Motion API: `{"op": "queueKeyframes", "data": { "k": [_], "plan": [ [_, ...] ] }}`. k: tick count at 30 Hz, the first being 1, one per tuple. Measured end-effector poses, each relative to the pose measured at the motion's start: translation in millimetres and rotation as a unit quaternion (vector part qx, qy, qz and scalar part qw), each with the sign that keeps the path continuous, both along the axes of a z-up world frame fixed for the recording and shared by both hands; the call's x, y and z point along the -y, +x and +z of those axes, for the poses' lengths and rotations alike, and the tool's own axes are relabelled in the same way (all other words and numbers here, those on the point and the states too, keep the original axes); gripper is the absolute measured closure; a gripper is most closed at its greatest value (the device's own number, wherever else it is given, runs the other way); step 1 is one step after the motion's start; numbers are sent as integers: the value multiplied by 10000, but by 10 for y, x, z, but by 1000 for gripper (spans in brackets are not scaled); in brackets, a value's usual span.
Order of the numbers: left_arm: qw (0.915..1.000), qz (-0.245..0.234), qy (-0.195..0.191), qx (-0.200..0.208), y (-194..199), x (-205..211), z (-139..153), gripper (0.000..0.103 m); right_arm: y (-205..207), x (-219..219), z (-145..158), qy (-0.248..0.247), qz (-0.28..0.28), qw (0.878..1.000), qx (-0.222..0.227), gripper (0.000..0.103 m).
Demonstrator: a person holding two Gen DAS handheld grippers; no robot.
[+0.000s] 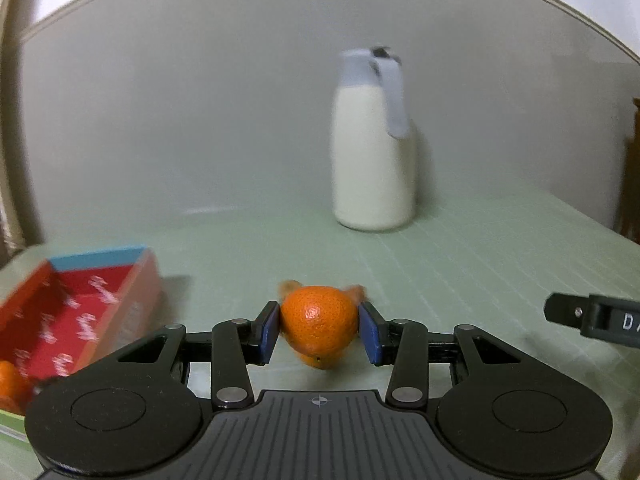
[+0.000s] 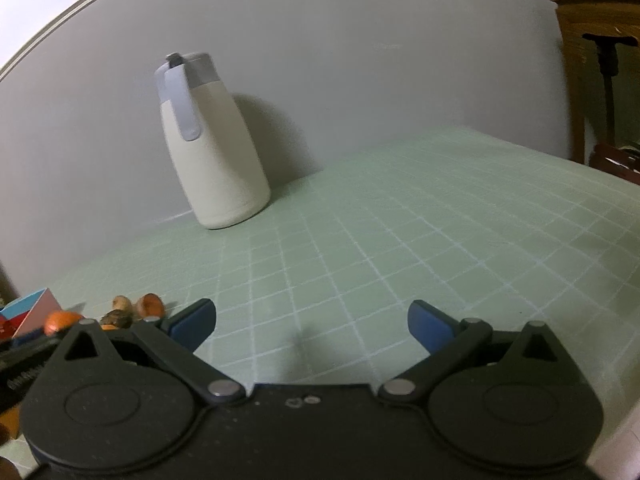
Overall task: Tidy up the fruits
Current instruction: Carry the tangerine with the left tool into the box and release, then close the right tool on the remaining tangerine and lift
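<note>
Left gripper (image 1: 319, 330) clamps the orange (image 1: 319, 321) between both blue pads, red box (image 1: 76, 312) to its left; right gripper (image 2: 312, 326) spread wide, holding nothing.

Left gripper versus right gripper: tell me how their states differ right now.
The left gripper has its jaws closed around an orange; the right gripper holds nothing. The left's blue pads press the fruit's sides, while the right's pads stand wide apart over the bare green mat. Both share the same black linkage and blue pads.
</note>
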State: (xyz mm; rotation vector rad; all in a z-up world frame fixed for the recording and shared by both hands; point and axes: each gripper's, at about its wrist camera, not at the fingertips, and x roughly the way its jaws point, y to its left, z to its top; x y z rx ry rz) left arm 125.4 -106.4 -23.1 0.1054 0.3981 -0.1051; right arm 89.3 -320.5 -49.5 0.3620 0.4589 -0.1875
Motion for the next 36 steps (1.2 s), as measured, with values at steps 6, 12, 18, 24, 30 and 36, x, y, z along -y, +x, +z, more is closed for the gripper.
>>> {"op": "queueKeyframes", "data": {
  "k": [6, 12, 18, 24, 30, 36],
  "plan": [
    [9977, 634, 101, 207, -70, -520, 103, 60, 106, -278, 27, -48, 318, 9995, 18, 0],
    [9883, 1517, 109, 143, -52, -1155, 86, 60, 254, -661, 34, -137, 755, 9971, 20, 0],
    [9759, 2171, -16, -195, 16, -1646, -30, 60, 369, -1005, 25, -242, 1153, 9930, -3, 0],
    [9689, 2452, -55, -326, 35, -1813, -105, 60, 484, -1183, 15, -222, 1362, 9904, -87, 0],
    [9644, 2641, -116, -95, -101, -1864, -69, 22, 610, -1306, 12, -142, 1592, 9870, -158, 1],
    [9624, 2708, -71, 190, -272, -1959, -11, 21, 728, -1420, 18, -194, 1752, 9841, -212, 7]
  ]
}}
